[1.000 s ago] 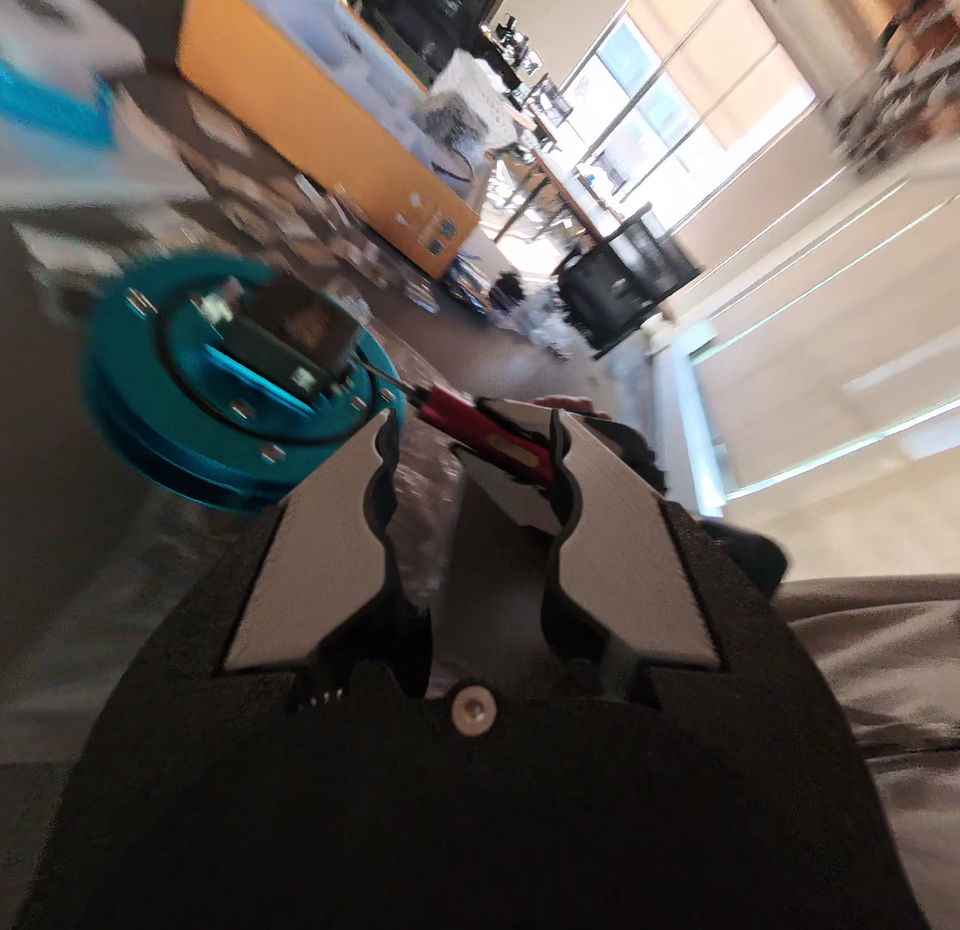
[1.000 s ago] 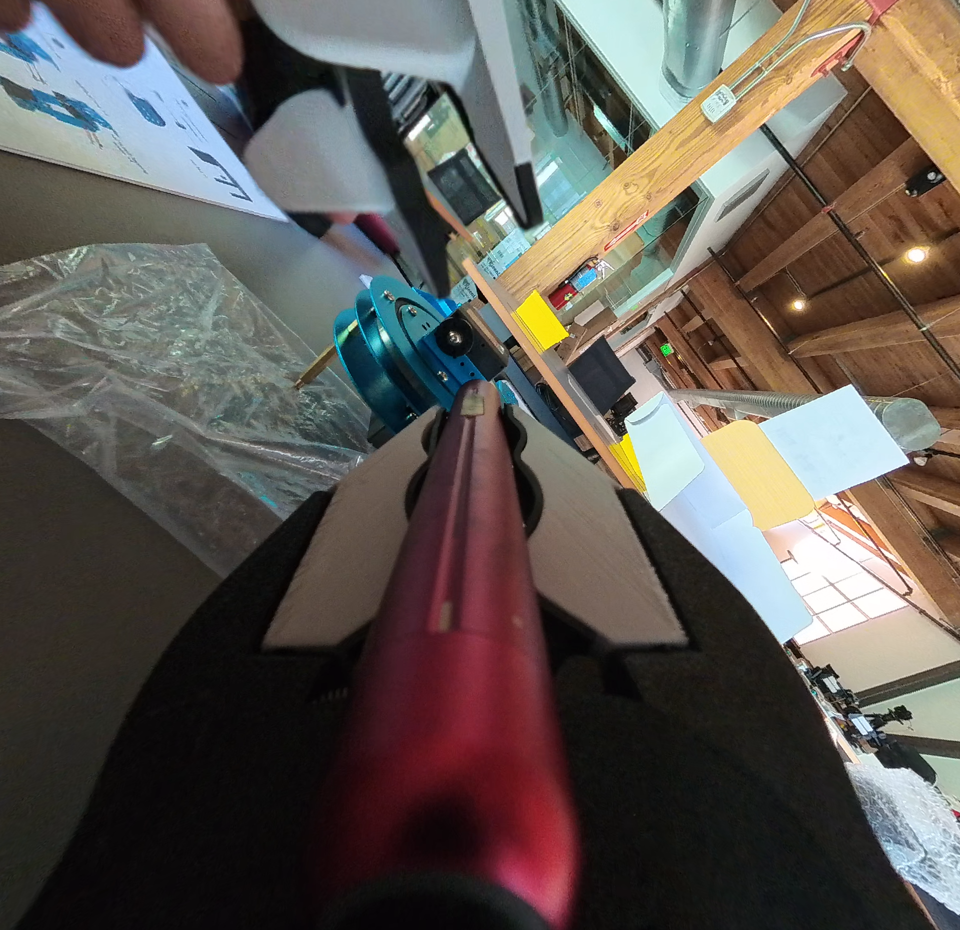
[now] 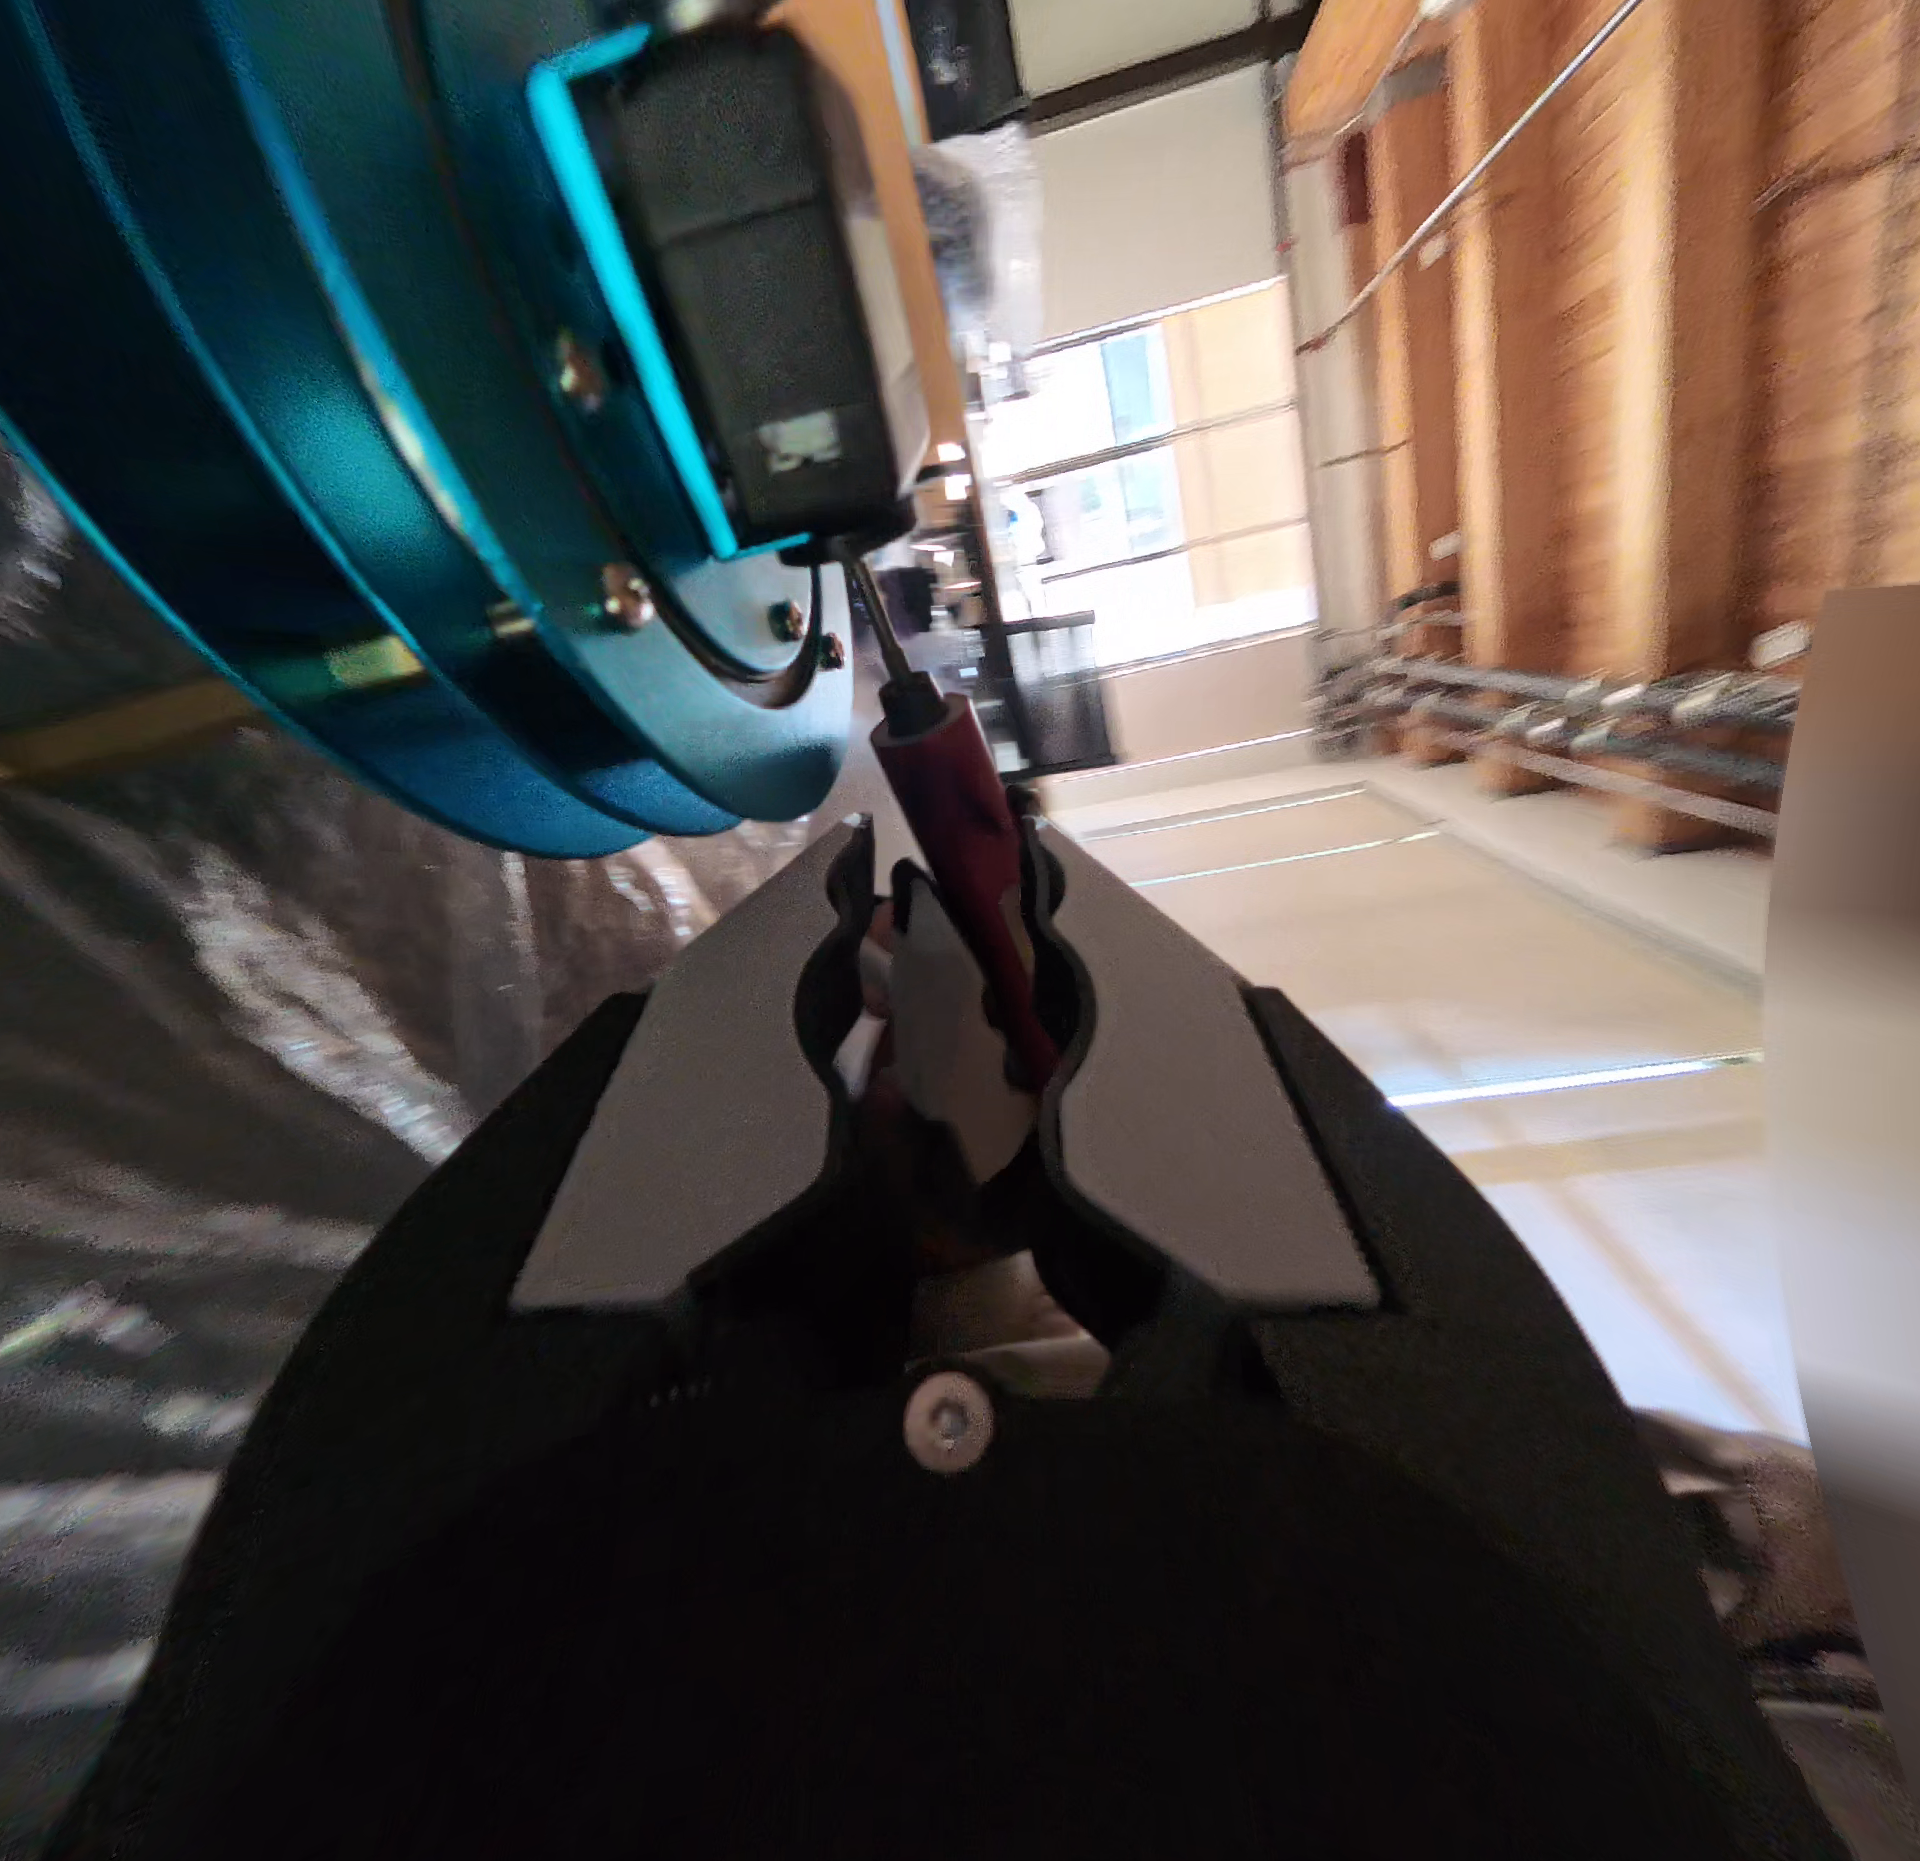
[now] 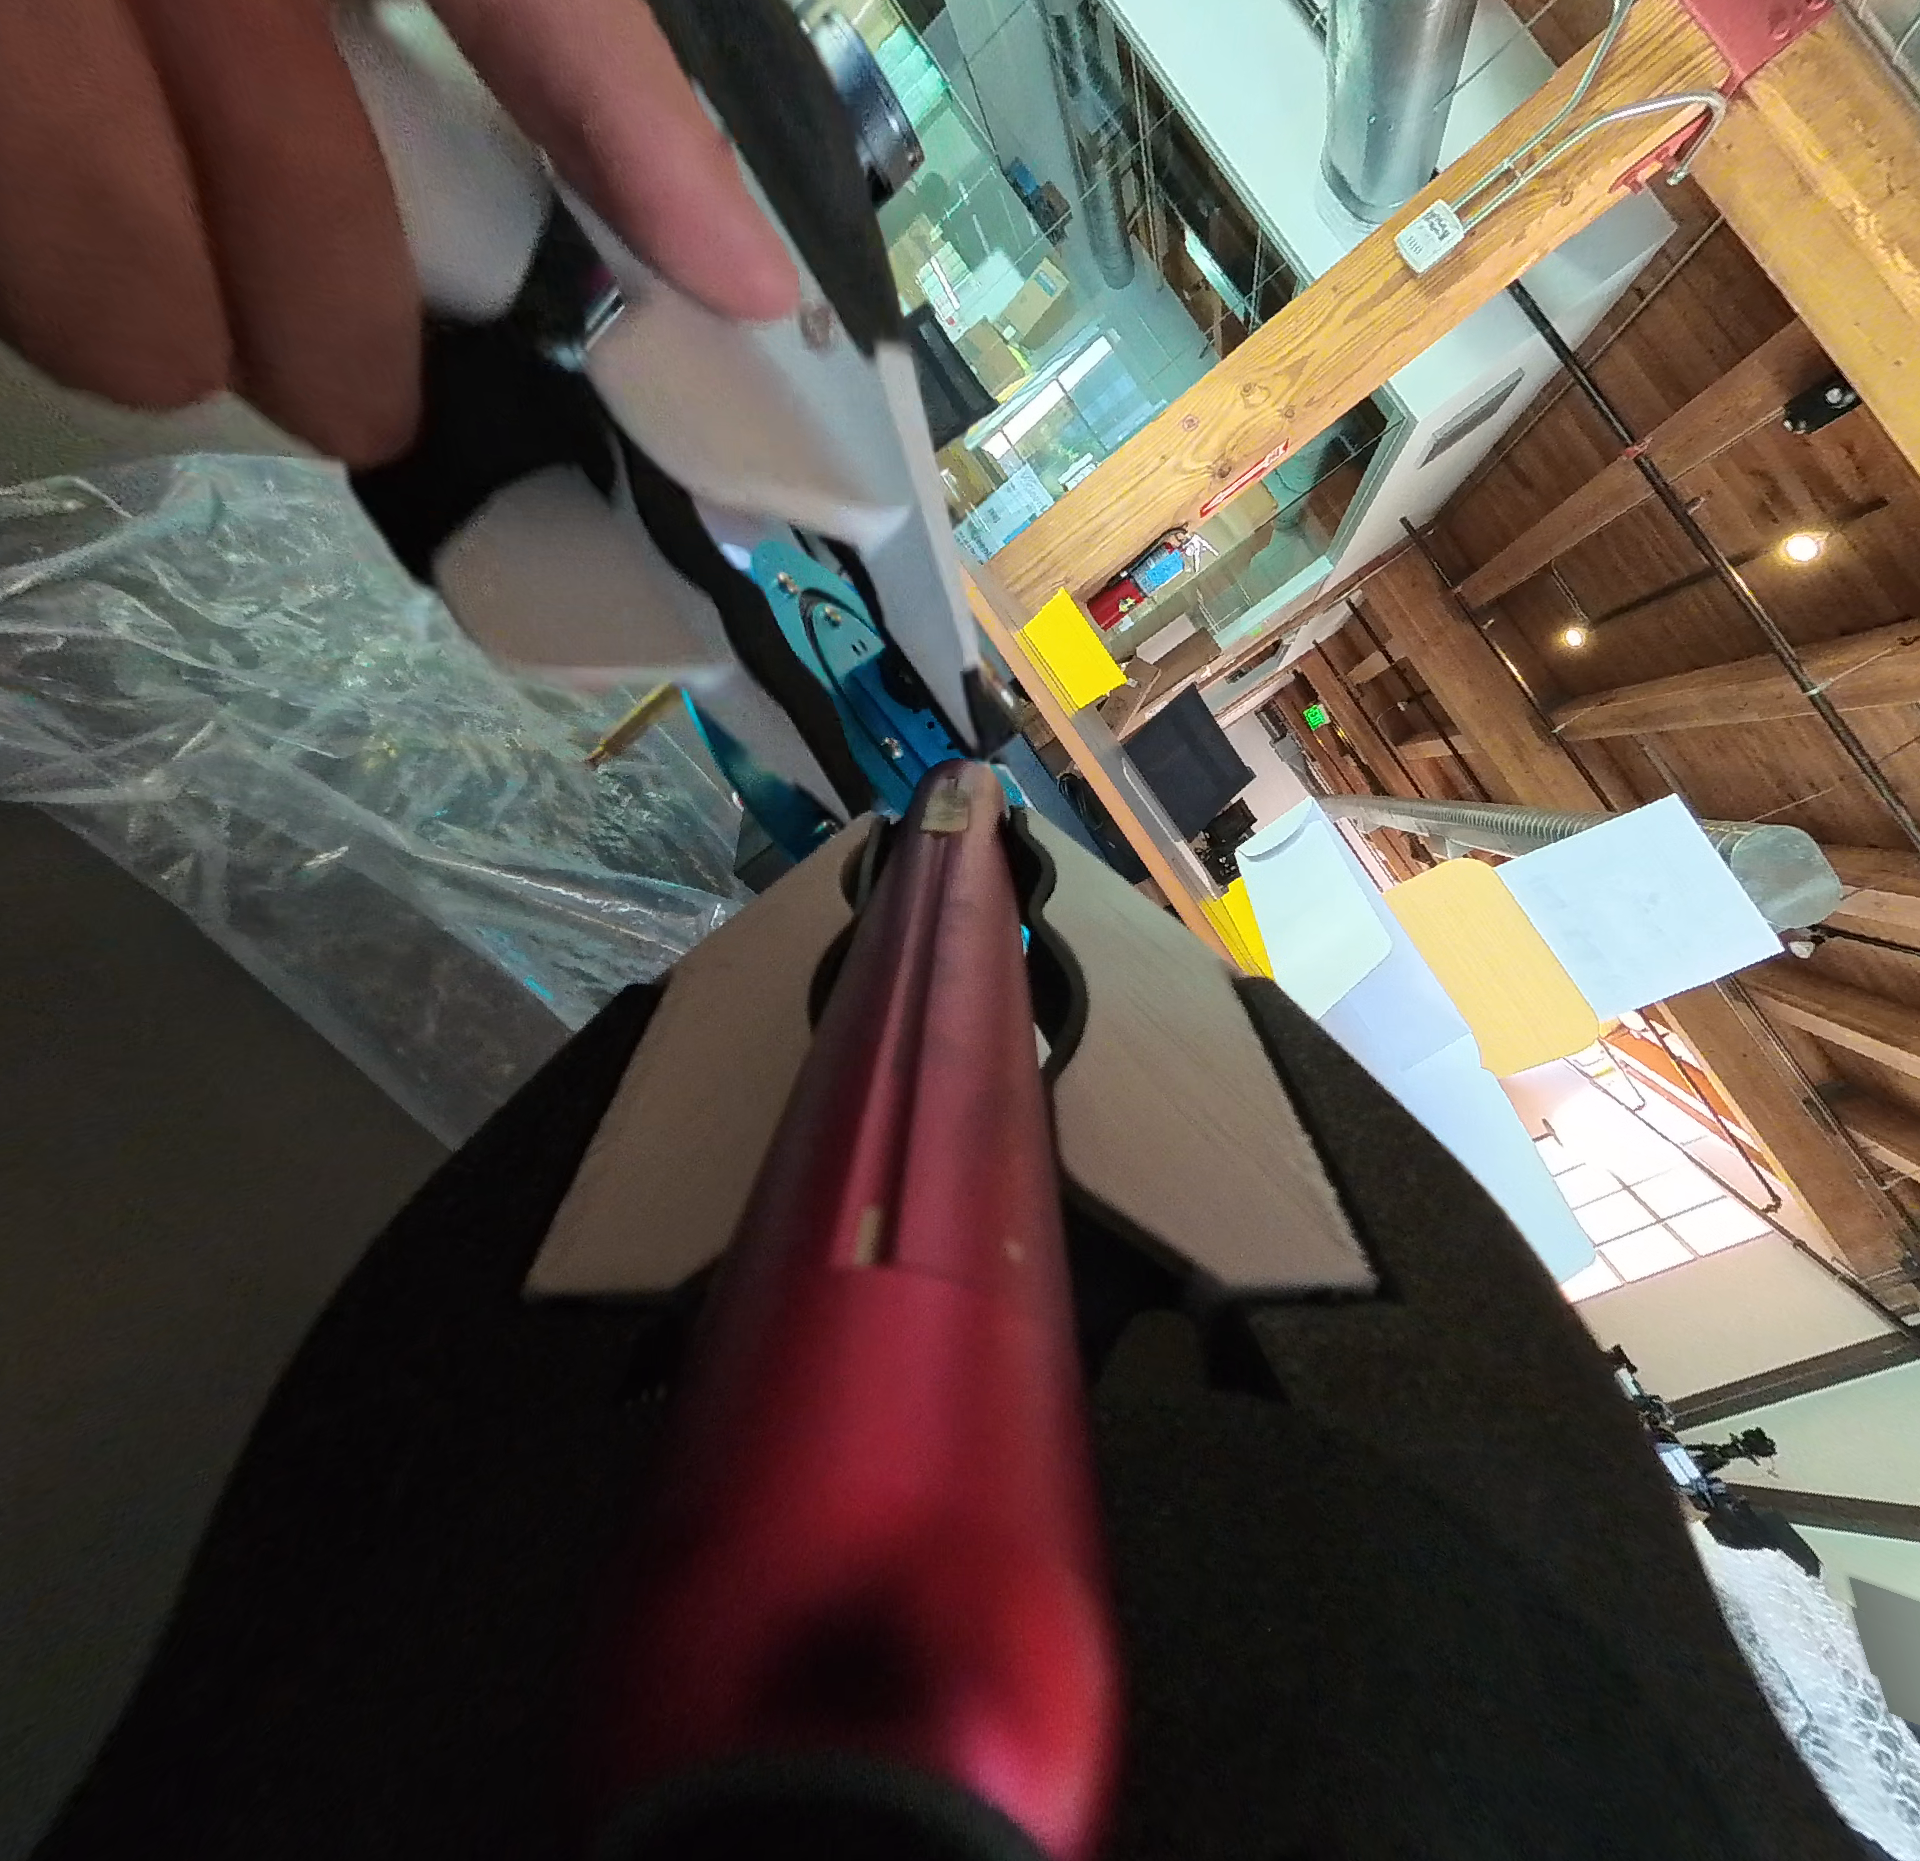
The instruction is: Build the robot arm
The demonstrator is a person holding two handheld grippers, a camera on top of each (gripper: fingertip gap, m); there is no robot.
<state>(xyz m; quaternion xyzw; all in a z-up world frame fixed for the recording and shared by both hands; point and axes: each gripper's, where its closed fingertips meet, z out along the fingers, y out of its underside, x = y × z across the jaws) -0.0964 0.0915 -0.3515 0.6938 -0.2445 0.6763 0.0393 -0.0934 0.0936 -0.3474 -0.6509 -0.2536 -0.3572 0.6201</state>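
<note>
The right gripper (image 4: 940, 835) has its jaws clamped on a red screwdriver (image 4: 914, 1240), whose handle runs lengthwise between the two grey pads and out past their tips. In the left wrist view the same screwdriver (image 3: 951, 803) shows from the front: its thin metal shaft (image 3: 871, 616) meets the lower edge of a black servo block (image 3: 769, 284) mounted on a blue round metal assembly (image 3: 343, 481). The assembly stands on its edge, close in front of the left gripper (image 3: 940, 845), over a crinkled clear plastic bag (image 3: 260, 1032) that lies on the grey desk (image 4: 156, 1136). The left gripper's jaws stand apart with nothing between them; the right gripper's pad and the screwdriver handle are seen through the gap, farther off. In the right wrist view the left gripper (image 4: 894, 606) crosses the top of the frame, held by a hand (image 4: 260, 149), with its fingertips just beside the blue assembly (image 4: 831, 648). A small brass standoff (image 4: 634, 725) projects near the assembly, above the plastic bag (image 4: 260, 720).
</note>
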